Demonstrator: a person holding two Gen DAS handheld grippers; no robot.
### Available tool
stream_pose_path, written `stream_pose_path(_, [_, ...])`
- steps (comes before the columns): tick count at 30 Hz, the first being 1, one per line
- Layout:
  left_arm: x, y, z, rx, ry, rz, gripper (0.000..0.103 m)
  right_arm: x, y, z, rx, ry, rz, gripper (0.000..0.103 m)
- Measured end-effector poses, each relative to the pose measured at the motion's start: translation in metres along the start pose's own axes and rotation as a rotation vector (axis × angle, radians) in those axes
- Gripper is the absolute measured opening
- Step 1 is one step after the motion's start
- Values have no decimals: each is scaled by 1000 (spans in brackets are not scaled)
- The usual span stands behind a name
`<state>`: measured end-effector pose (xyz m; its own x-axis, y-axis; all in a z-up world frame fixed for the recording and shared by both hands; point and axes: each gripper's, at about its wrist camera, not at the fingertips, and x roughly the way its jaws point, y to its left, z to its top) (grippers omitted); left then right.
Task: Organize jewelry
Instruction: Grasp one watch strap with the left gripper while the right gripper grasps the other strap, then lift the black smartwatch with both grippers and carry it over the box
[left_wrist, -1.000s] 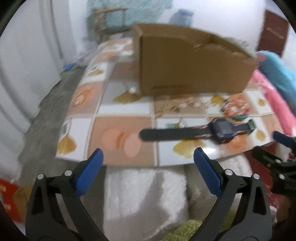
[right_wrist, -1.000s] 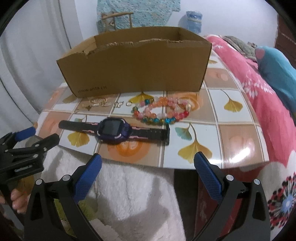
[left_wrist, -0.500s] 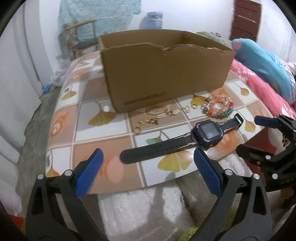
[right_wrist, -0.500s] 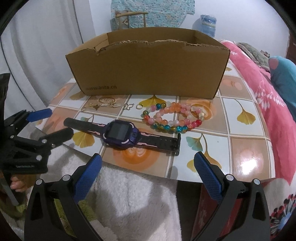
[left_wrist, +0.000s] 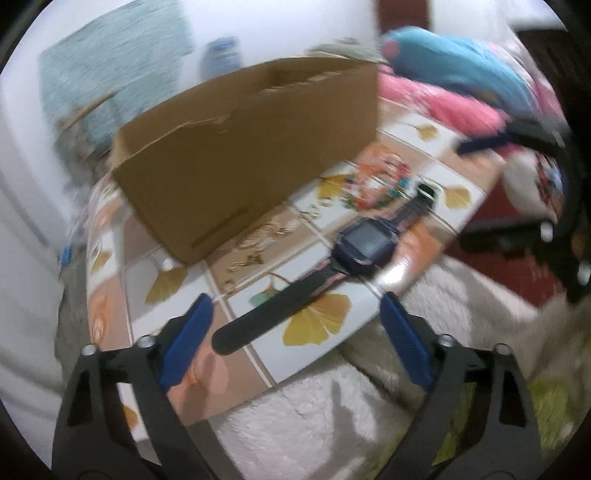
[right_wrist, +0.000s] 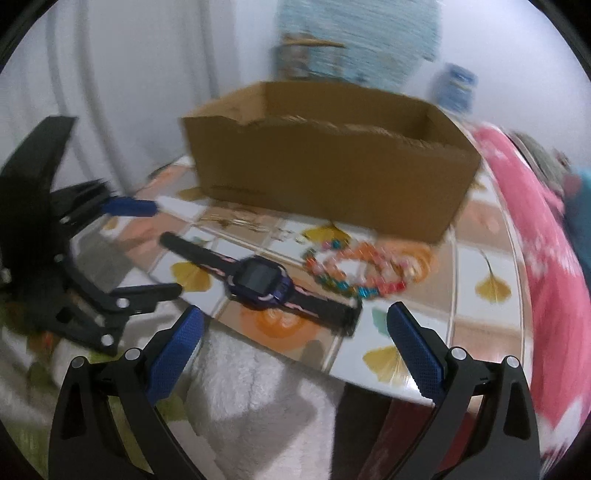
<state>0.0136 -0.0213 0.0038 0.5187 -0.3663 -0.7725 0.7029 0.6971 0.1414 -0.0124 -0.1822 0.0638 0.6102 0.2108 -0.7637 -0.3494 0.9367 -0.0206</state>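
A purple smartwatch (left_wrist: 365, 243) (right_wrist: 258, 280) with a black strap lies flat on the tiled table near its front edge. Coloured bead bracelets (left_wrist: 380, 184) (right_wrist: 358, 269) lie behind it. Small gold pieces (left_wrist: 255, 243) (right_wrist: 236, 219) lie in front of an open cardboard box (left_wrist: 243, 162) (right_wrist: 328, 162). My left gripper (left_wrist: 295, 332) is open and empty, just short of the watch strap's end. My right gripper (right_wrist: 295, 332) is open and empty, at the table's front edge below the watch. Each gripper shows in the other's view, the right (left_wrist: 517, 184) and the left (right_wrist: 144, 251).
The table (left_wrist: 314, 343) has a glossy ginkgo-leaf tile top. White fluffy fabric (right_wrist: 255, 398) lies below its front edge. Pink bedding (right_wrist: 532, 240) and a blue cushion (left_wrist: 461, 74) lie to the right. A white curtain (right_wrist: 92, 92) hangs at the left.
Both grippers have moved in closer to the table and both views are now tilted and blurred. The watch and jewelry lie where they were.
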Motion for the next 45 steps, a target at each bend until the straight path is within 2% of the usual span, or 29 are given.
stream_pose_path(5, [3, 1, 0, 85, 34, -79, 66, 13, 2, 18, -154, 60, 138, 85])
stream_pose_path(6, [4, 3, 1, 93, 36, -93, 62, 18, 1, 22, -173, 76, 171, 77])
stream_pose_path(10, [9, 13, 8, 141, 48, -152, 51, 34, -4, 32, -223, 135, 220, 60])
stream_pose_path(13, [17, 18, 14, 177, 69, -195, 47, 46, -7, 34, -258, 193, 252, 52])
stream_pose_path(22, [39, 18, 23, 309, 149, -333, 45, 65, -5, 37, -371, 310, 308, 51])
stream_pose_path(29, [53, 14, 31, 368, 169, -369, 45, 79, 3, 35, -456, 345, 324, 51])
stream_pose_path(37, [62, 18, 42, 404, 194, -427, 29, 90, 12, 27, -515, 394, 343, 46])
stream_pose_path(45, [69, 9, 50, 471, 217, -444, 28, 98, 2, 29, -539, 409, 362, 44])
